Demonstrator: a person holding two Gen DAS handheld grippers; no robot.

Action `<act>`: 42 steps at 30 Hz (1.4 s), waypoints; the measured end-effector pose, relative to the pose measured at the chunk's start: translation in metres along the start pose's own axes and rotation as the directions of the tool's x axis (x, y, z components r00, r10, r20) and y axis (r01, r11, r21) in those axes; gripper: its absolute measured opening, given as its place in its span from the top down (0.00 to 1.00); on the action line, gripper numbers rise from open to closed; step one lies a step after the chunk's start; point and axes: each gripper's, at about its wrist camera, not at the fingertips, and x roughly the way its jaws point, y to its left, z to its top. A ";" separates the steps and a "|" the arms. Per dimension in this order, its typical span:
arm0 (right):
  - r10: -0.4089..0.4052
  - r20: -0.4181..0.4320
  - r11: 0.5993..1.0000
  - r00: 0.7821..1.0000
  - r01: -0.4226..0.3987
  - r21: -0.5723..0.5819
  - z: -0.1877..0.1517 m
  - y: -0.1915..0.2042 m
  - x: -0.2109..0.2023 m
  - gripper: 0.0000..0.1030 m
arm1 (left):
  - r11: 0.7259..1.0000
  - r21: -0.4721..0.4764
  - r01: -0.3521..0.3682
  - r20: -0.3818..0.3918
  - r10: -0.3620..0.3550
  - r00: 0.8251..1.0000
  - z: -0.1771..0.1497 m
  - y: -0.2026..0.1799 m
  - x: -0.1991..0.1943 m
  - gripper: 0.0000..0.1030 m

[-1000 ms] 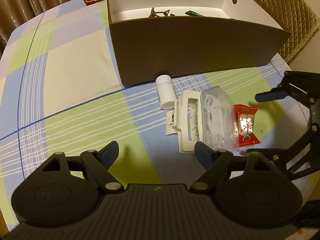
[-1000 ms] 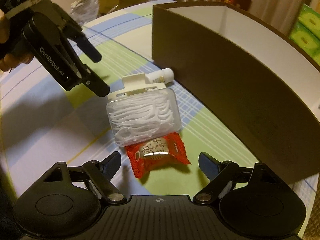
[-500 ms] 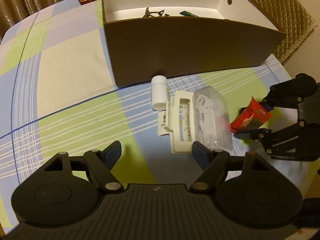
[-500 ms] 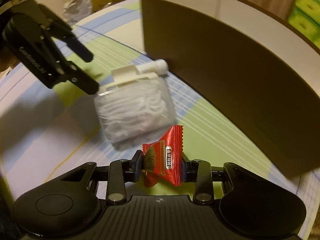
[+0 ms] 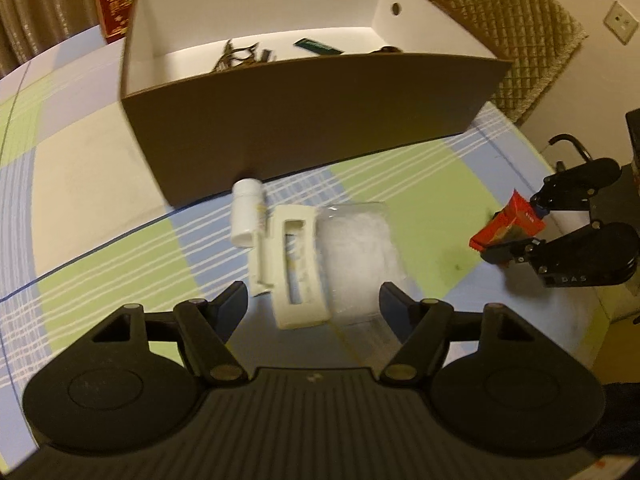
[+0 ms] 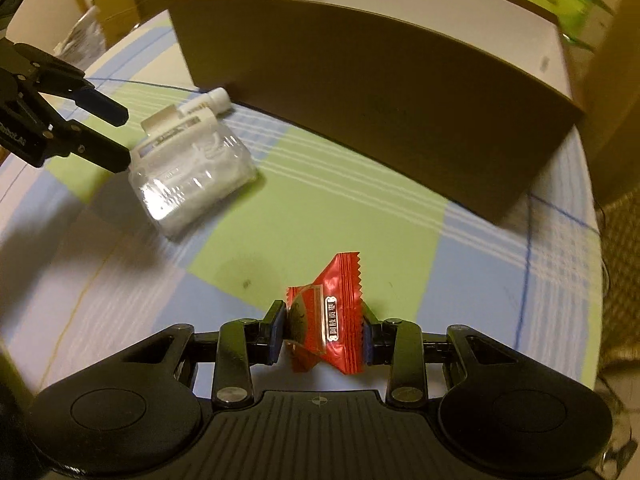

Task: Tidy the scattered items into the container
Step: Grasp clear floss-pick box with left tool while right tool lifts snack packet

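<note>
My right gripper (image 6: 324, 338) is shut on a red candy packet (image 6: 334, 324) and holds it above the table; both also show at the right of the left wrist view, the packet (image 5: 508, 226) between the fingers. My left gripper (image 5: 312, 304) is open, its jaws on either side of a clear plastic box of floss picks (image 5: 340, 264) with a white hinged lid. A small white bottle (image 5: 246, 214) lies beside it, against the brown cardboard box (image 5: 312, 120). The box is open and white inside, with a few small items in it.
The table has a green, blue and cream checked cloth (image 5: 92, 184). A quilted chair back (image 5: 516, 40) stands behind the box at the right. A red tin (image 5: 114, 4) stands at the back left. The table edge runs close on the right.
My right gripper closed on the red candy packet, lifted it off the cloth and drew back to the right. My left gripper moved forward over the floss pick box.
</note>
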 end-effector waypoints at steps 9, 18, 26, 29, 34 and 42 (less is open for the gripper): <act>-0.035 -0.001 0.997 0.999 0.035 0.067 -0.016 -0.014 -0.013 0.67 | 0.997 0.069 0.027 -0.012 -0.027 1.000 0.011 -0.029 0.020 0.35; -0.041 0.007 0.995 0.999 0.041 0.095 -0.019 -0.016 -0.012 0.67 | 0.999 0.035 -0.001 -0.021 0.001 1.000 0.019 -0.029 0.037 0.36; -0.033 0.006 0.995 0.999 0.032 0.092 -0.017 -0.016 -0.009 0.67 | 0.998 0.054 0.013 -0.011 -0.012 1.000 0.015 -0.040 0.037 0.41; -0.029 0.008 0.995 1.000 0.028 0.092 -0.017 -0.017 -0.009 0.67 | 1.000 0.023 0.009 -0.048 -0.008 0.999 0.014 -0.037 0.046 0.43; -0.023 0.010 0.996 1.000 0.022 0.092 -0.017 -0.019 -0.008 0.67 | 1.000 -0.006 -0.007 -0.061 0.007 0.998 0.016 -0.037 0.056 0.45; -0.024 0.012 0.997 1.000 0.023 0.078 -0.016 -0.018 -0.007 0.67 | 0.998 0.041 -0.046 -0.059 0.048 0.997 0.021 -0.046 0.063 0.48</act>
